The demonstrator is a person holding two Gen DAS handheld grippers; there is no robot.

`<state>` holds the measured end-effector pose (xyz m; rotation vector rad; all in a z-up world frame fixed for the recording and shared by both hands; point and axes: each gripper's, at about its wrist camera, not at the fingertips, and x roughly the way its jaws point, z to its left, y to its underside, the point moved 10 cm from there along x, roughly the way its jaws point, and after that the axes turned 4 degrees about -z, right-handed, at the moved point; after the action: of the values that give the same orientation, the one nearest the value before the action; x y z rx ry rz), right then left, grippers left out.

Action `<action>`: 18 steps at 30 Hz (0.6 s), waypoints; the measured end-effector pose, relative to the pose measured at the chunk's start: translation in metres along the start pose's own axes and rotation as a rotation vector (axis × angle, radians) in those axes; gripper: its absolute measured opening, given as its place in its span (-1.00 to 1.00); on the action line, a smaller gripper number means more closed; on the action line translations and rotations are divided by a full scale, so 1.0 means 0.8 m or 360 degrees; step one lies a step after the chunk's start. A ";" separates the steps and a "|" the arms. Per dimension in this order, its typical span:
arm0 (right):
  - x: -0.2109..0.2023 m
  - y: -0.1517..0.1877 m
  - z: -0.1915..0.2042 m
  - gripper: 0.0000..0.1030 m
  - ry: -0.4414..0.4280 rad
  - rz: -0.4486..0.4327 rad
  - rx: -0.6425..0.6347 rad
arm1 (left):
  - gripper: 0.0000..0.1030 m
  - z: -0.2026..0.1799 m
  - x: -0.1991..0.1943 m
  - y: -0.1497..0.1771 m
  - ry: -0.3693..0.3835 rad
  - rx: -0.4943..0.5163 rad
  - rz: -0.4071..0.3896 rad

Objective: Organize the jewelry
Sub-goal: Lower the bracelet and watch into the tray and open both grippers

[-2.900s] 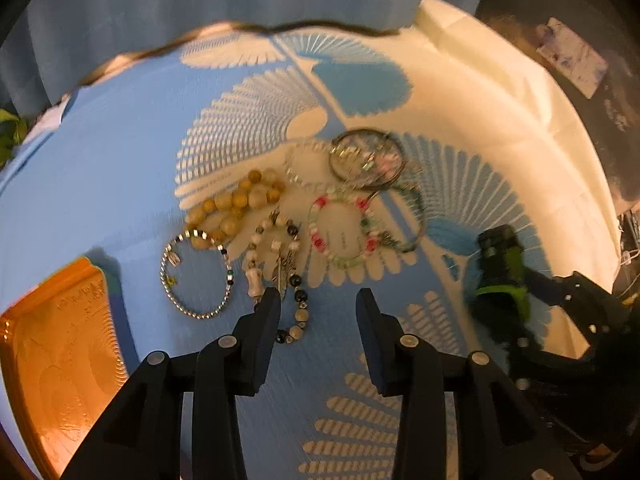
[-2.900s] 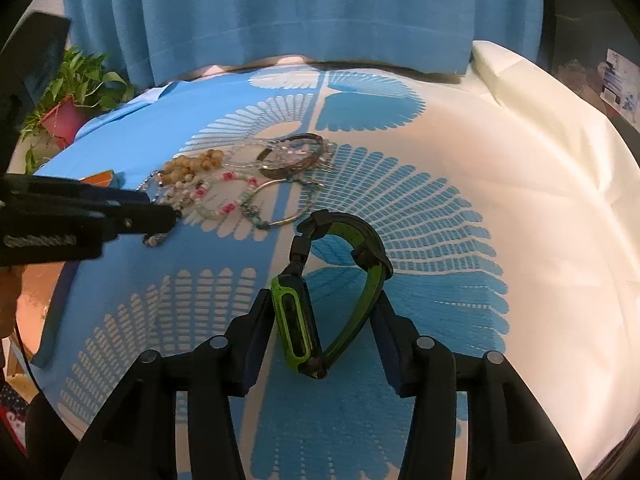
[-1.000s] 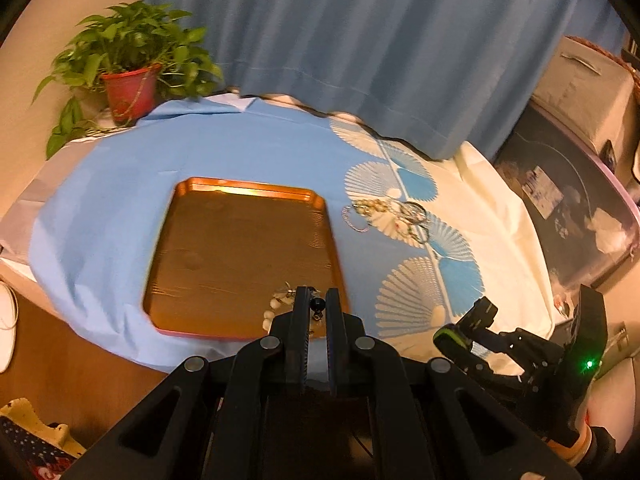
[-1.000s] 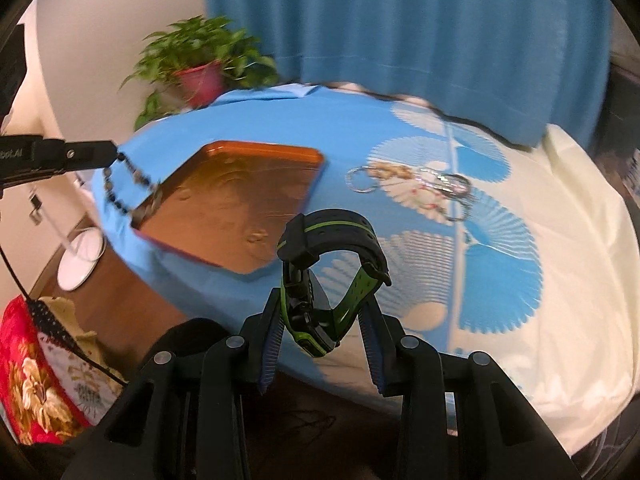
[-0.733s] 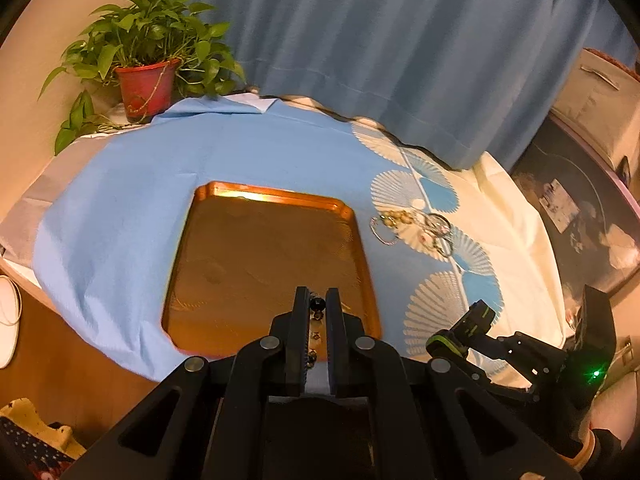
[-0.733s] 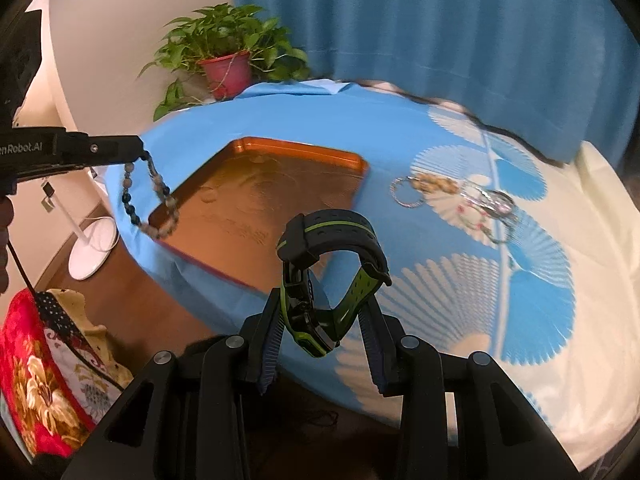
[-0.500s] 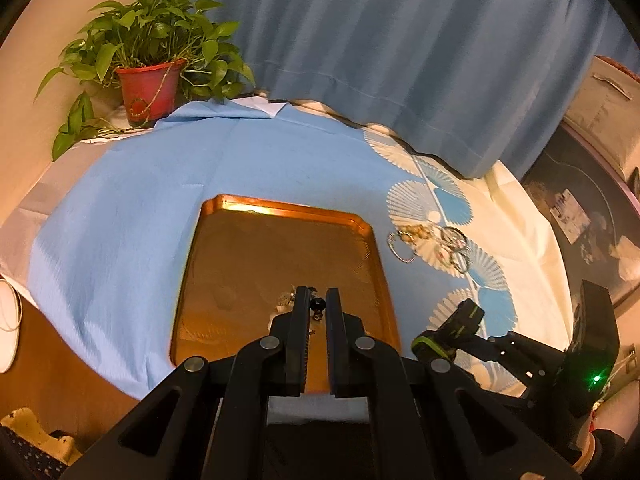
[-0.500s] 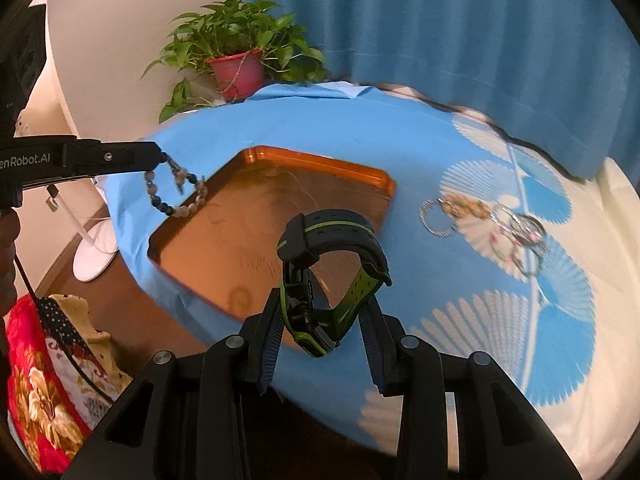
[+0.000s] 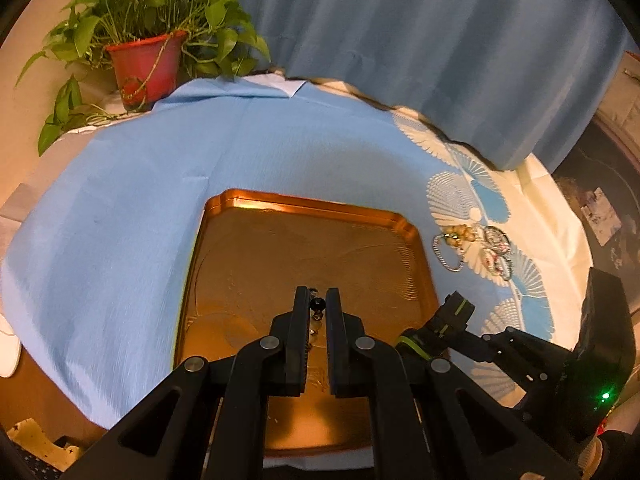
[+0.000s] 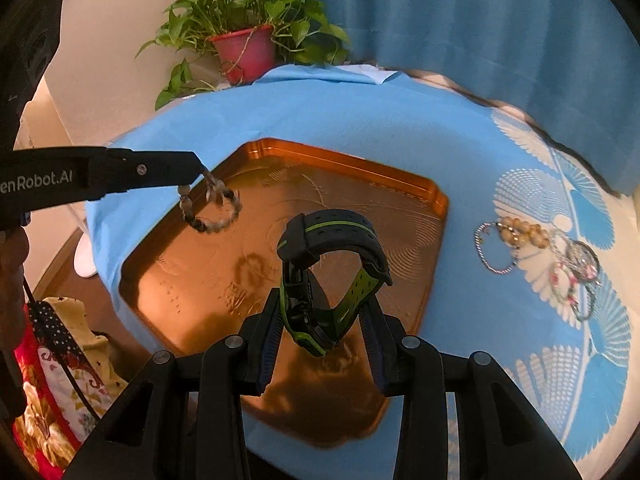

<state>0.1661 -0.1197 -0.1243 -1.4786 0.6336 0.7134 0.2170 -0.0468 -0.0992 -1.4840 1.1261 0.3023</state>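
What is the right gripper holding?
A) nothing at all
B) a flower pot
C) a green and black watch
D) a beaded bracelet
C: in the right wrist view the right gripper is clamped on the green and black watch above the orange tray, while the beaded bracelet dangles from the left gripper.

watch (image 10: 334,280) in right claw (image 10: 324,320) above tray (image 10: 400,184)

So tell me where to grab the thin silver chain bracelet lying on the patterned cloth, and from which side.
Take the thin silver chain bracelet at its open left arc, coming down from above. That side lies flat and clear toward the copper-coloured tray; its right side seems to touch the tan wooden bead bracelet.
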 end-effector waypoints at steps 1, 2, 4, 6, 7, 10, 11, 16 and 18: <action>0.005 0.000 -0.001 -0.24 0.0002 0.0004 -0.0006 | -0.90 0.003 0.005 -0.001 -0.0008 -0.0007 0.0008; 0.012 -0.002 -0.002 -0.24 0.0006 0.0010 -0.0013 | -0.90 0.005 0.008 -0.001 -0.0011 -0.0012 0.0012; 0.021 -0.005 -0.005 -0.19 0.0009 0.0017 -0.0018 | -0.90 0.011 0.013 -0.004 -0.0038 -0.0008 0.0004; 0.031 -0.007 -0.010 -0.08 0.0007 0.0039 -0.0014 | -0.89 0.016 0.017 -0.008 -0.0063 0.0007 -0.0033; 0.035 -0.008 -0.010 0.07 0.0005 0.0048 -0.0021 | -0.77 0.019 0.019 -0.008 -0.0075 0.0001 -0.0042; 0.045 -0.005 -0.013 0.33 0.0038 0.0062 -0.0060 | 0.60 0.029 0.022 -0.004 -0.0117 -0.0035 -0.0030; 0.045 -0.003 -0.015 0.40 0.0048 0.0060 -0.0067 | 0.73 0.033 0.020 -0.004 -0.0149 -0.0062 -0.0061; 0.024 0.008 -0.039 0.47 0.0093 0.0032 0.0009 | 0.78 0.045 0.013 0.014 -0.0259 -0.0044 -0.0025; 0.006 0.015 -0.054 0.47 0.0082 0.0004 0.0084 | 0.78 0.047 0.004 0.025 -0.0305 -0.0023 -0.0026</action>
<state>0.1622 -0.1633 -0.1358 -1.4515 0.6887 0.6577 0.2183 -0.0121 -0.1242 -1.4434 0.9599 0.4325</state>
